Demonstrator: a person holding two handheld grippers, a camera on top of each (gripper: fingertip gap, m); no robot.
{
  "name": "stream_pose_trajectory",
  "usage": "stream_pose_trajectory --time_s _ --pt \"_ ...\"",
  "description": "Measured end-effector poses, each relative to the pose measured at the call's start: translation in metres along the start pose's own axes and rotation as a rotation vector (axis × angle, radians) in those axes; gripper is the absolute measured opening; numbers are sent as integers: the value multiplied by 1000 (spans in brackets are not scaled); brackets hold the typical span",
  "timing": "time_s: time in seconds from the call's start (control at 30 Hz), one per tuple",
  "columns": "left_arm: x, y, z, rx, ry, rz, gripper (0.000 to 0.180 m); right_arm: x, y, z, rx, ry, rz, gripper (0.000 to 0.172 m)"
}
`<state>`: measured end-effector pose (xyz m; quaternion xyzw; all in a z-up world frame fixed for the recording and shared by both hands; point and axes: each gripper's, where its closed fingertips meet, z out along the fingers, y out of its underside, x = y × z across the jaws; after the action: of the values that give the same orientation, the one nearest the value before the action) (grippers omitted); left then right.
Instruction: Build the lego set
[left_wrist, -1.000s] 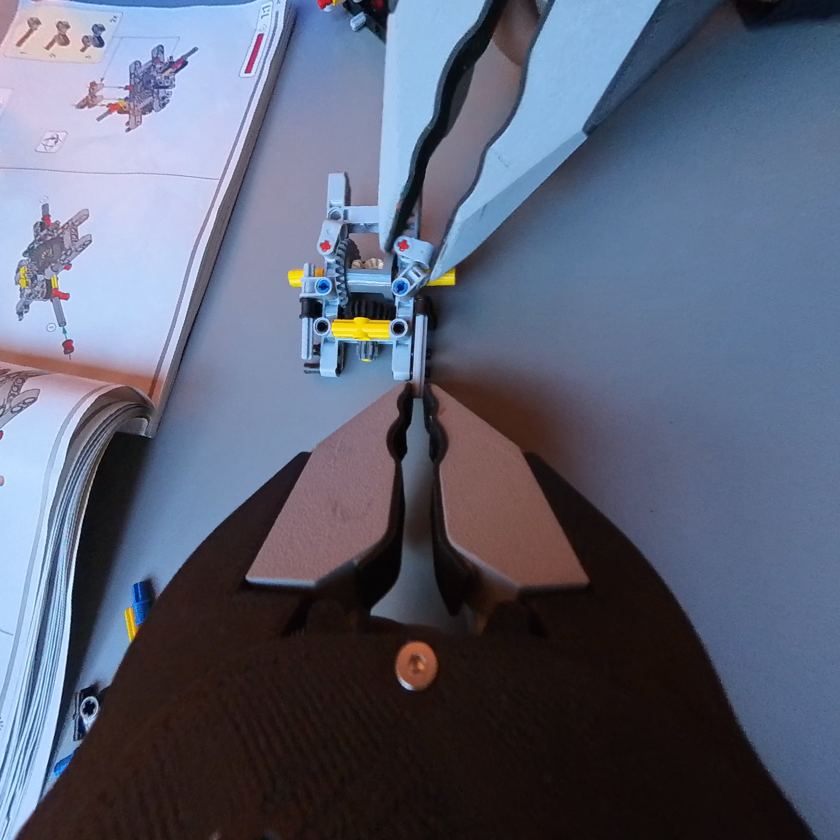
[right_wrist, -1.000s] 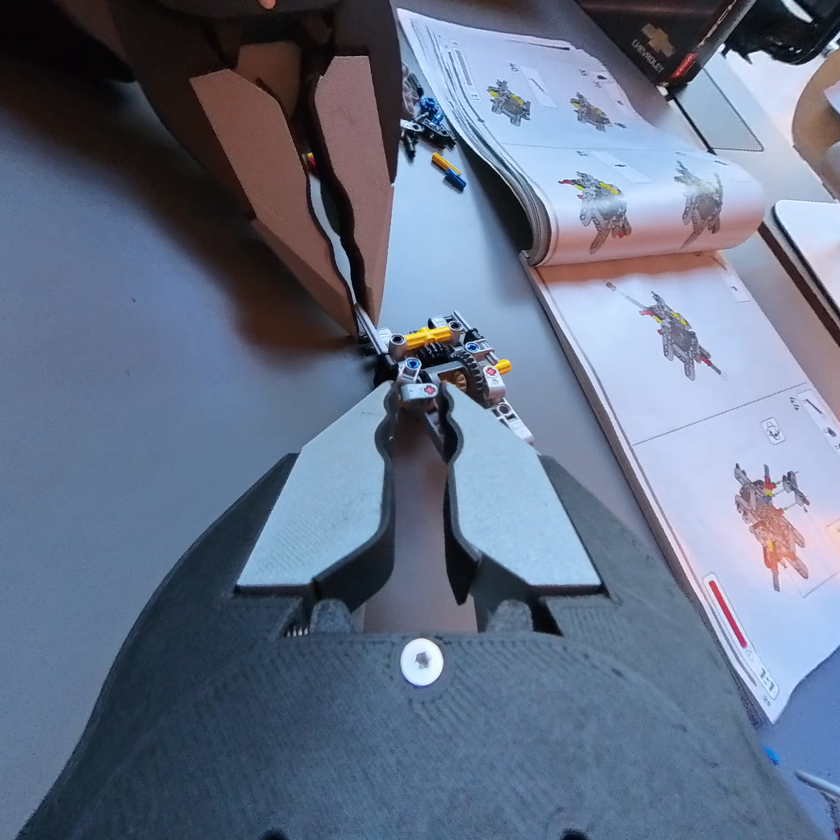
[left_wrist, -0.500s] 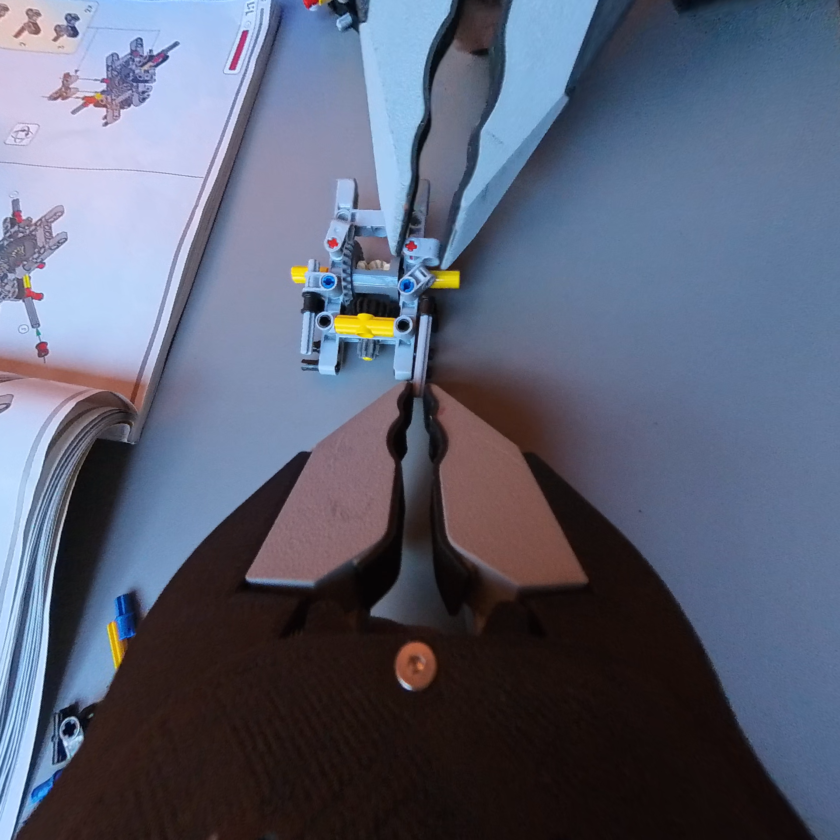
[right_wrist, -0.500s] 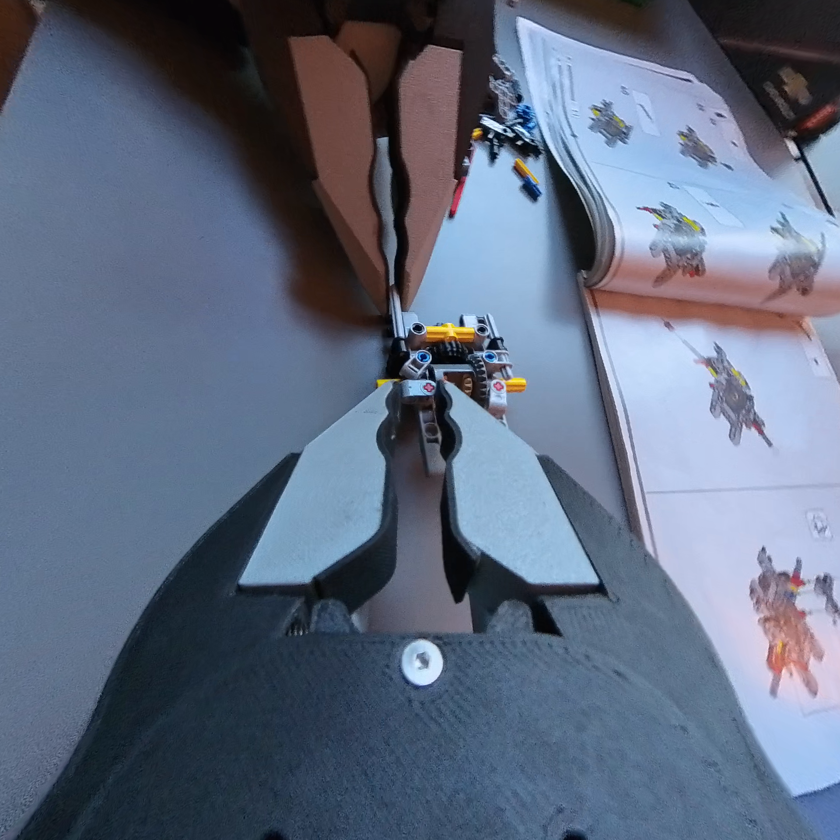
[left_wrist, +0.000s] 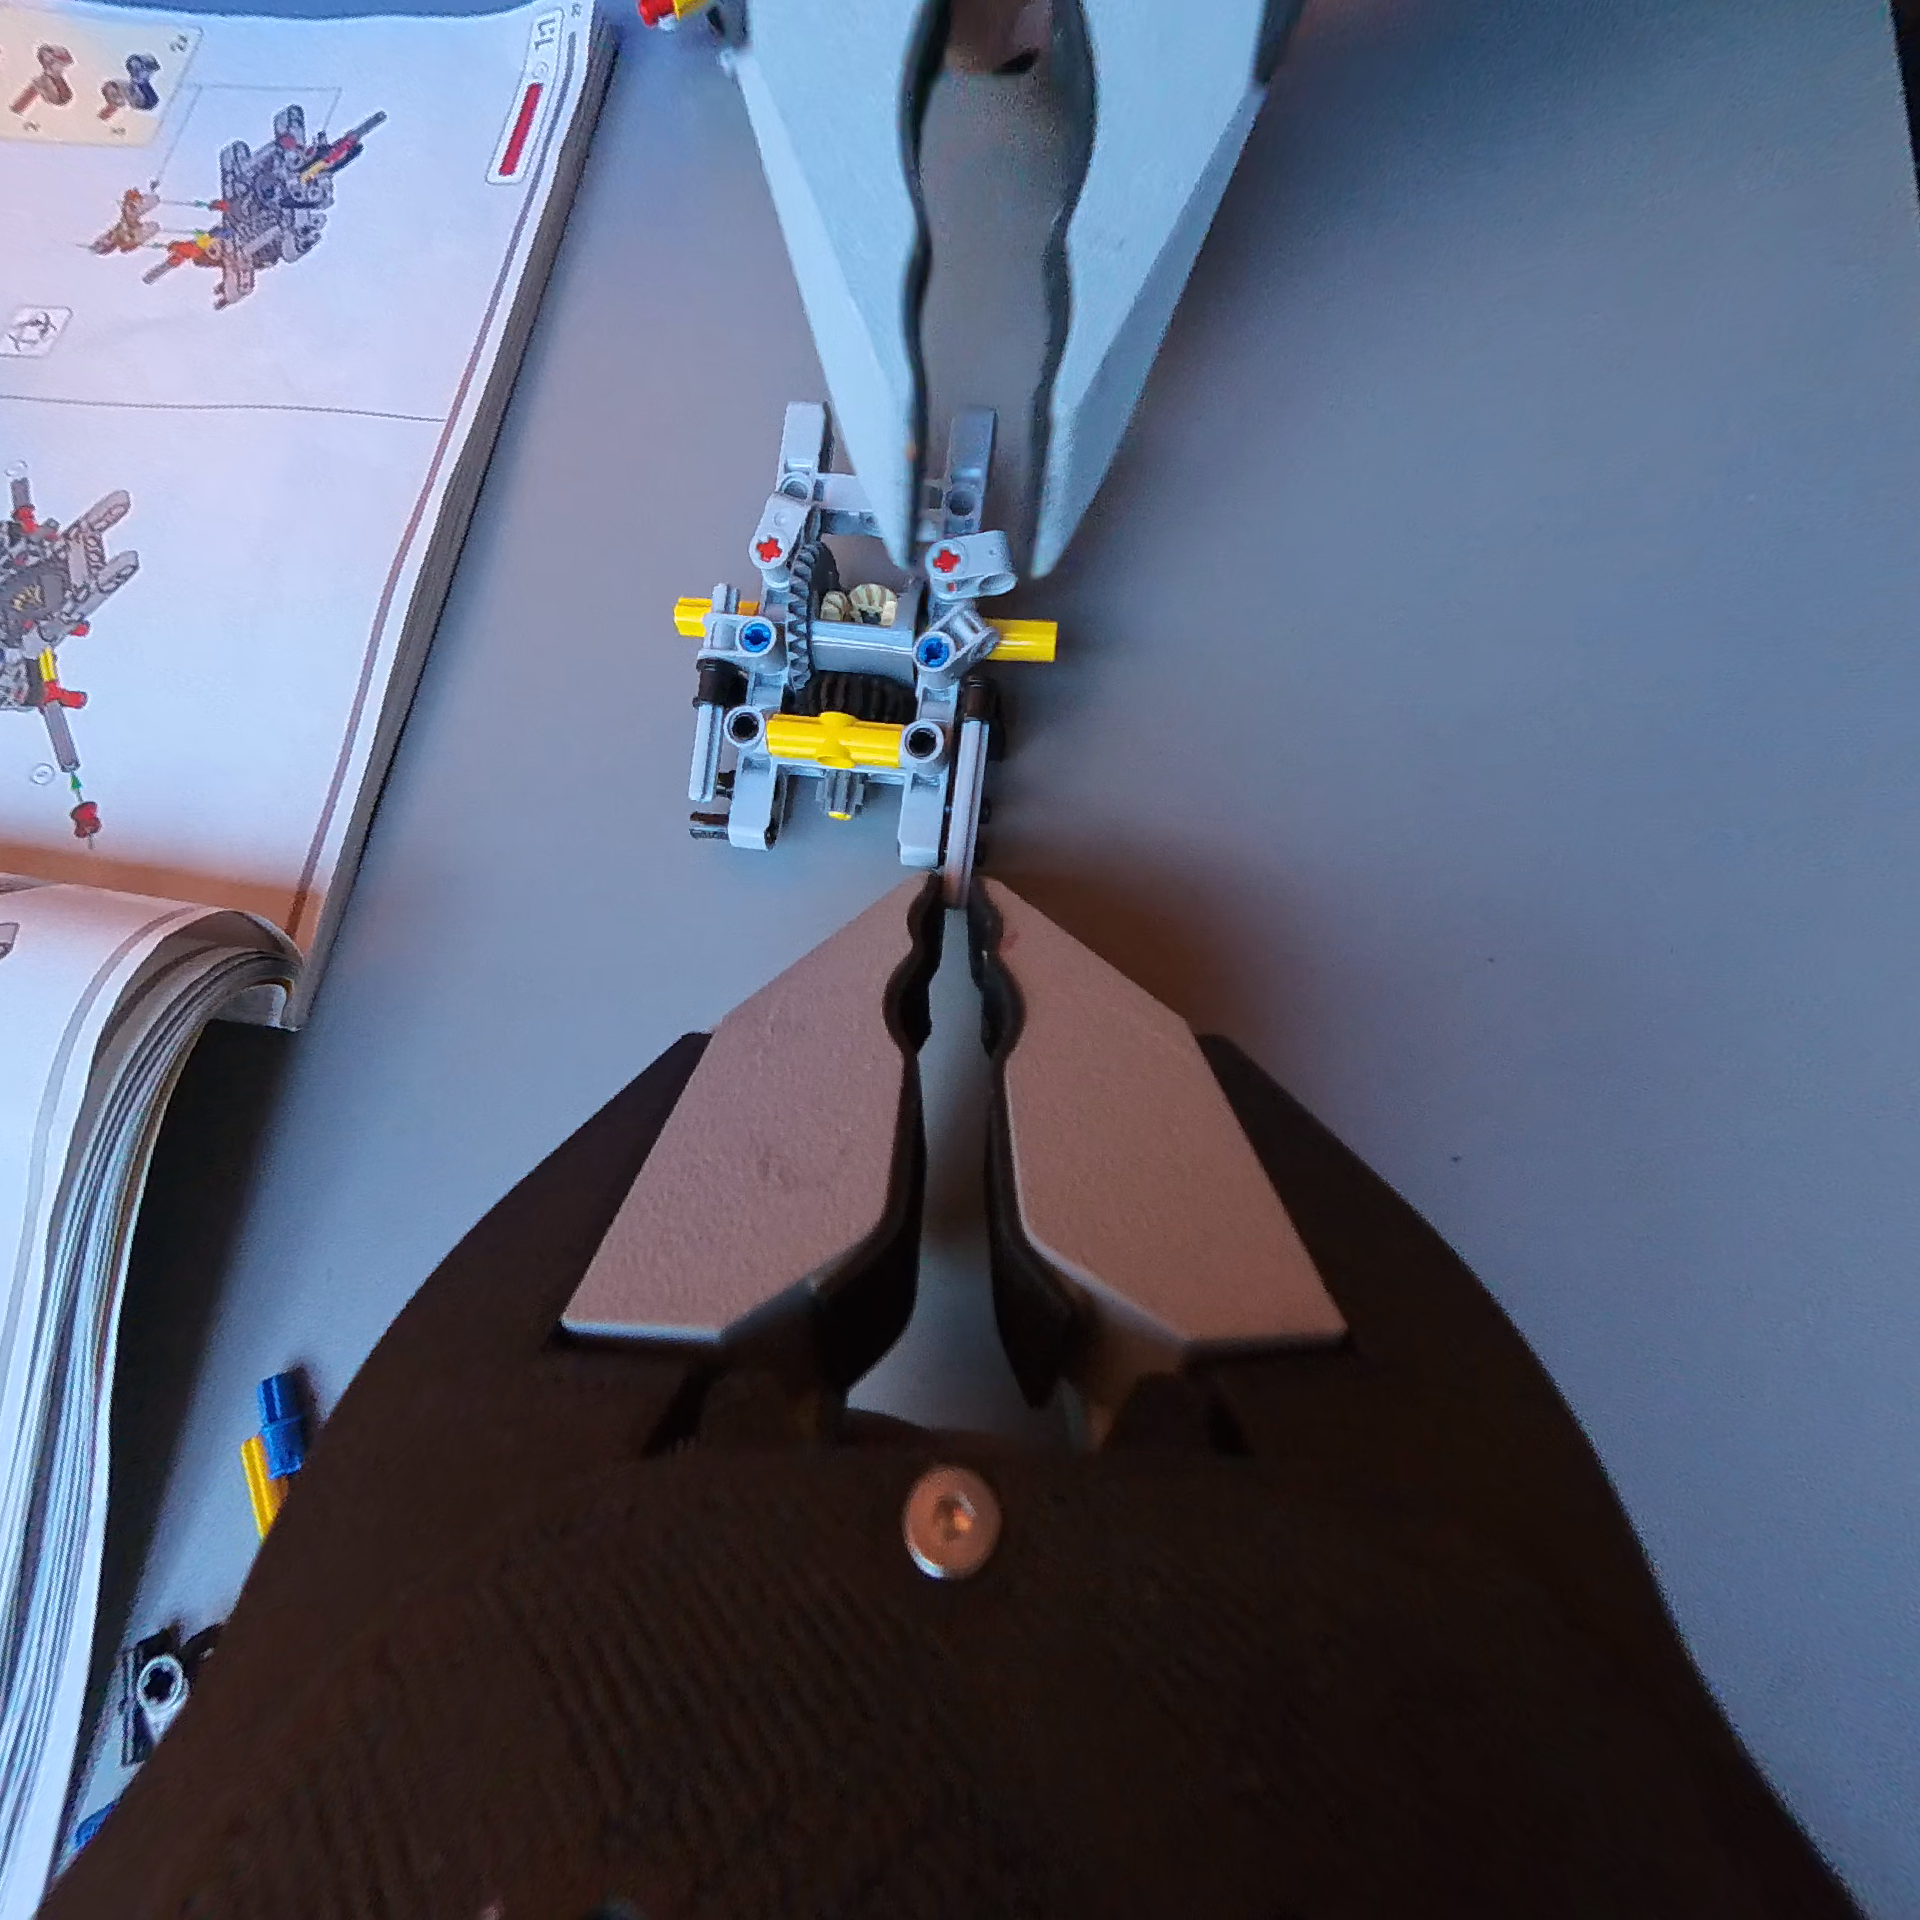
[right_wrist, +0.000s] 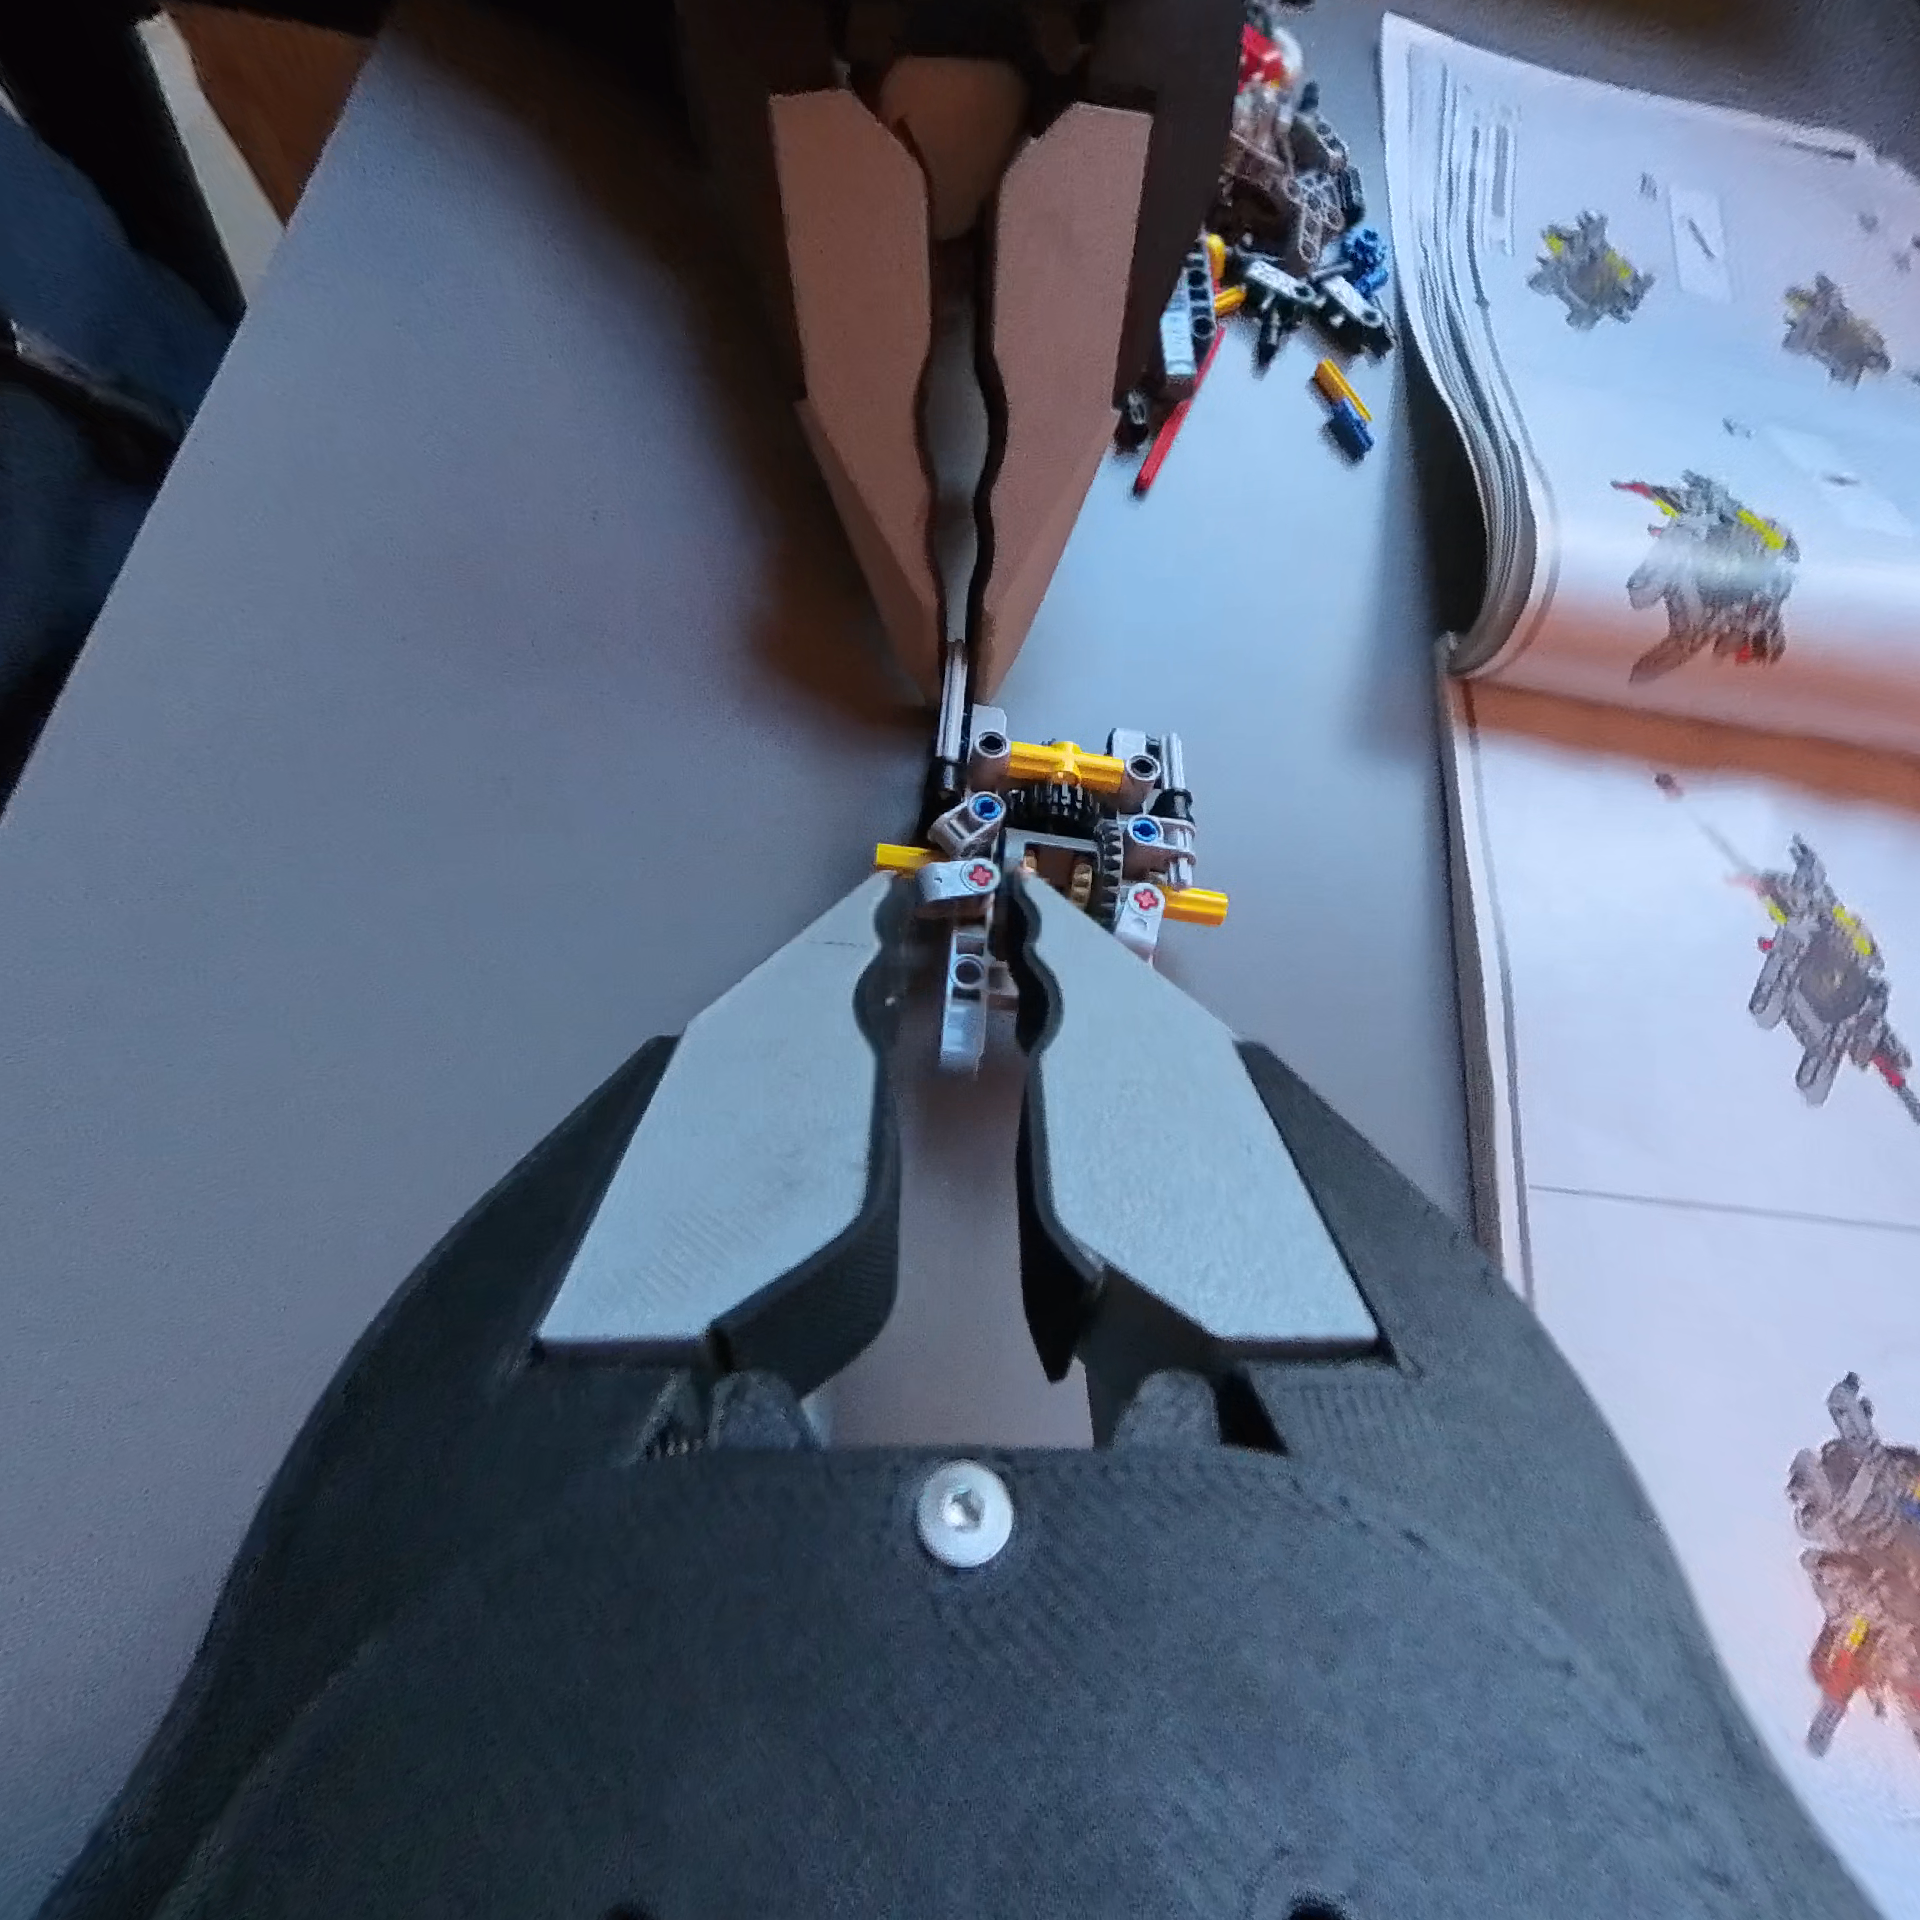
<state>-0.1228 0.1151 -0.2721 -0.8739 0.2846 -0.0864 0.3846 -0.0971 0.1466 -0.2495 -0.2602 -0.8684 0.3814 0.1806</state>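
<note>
Left gripper (left_wrist: 951, 894) clamps the toy-brick assembly's (left_wrist: 847, 665) thin grey axle (left_wrist: 964, 800); right gripper (right_wrist: 961, 904) straddles its grey beam (right_wrist: 966, 987), grip uncertain.

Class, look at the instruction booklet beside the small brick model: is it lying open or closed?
Open. The instruction booklet lies flat on the table, printed diagrams face up, with a thick sheaf of pages curled over at its fold.

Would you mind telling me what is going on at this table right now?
A person works two handheld grippers from opposite ends on a small grey brick assembly on the table. The left gripper pinches its thin grey bar; the right gripper straddles a grey beam. An open manual and loose parts lie nearby.
</note>
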Motion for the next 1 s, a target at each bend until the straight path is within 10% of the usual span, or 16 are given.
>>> stream_pose_trajectory --time_s 1.0 --pt "-1 -1 0 -3 -33 20 2 3 -3 13 -353 -53 -96 11"
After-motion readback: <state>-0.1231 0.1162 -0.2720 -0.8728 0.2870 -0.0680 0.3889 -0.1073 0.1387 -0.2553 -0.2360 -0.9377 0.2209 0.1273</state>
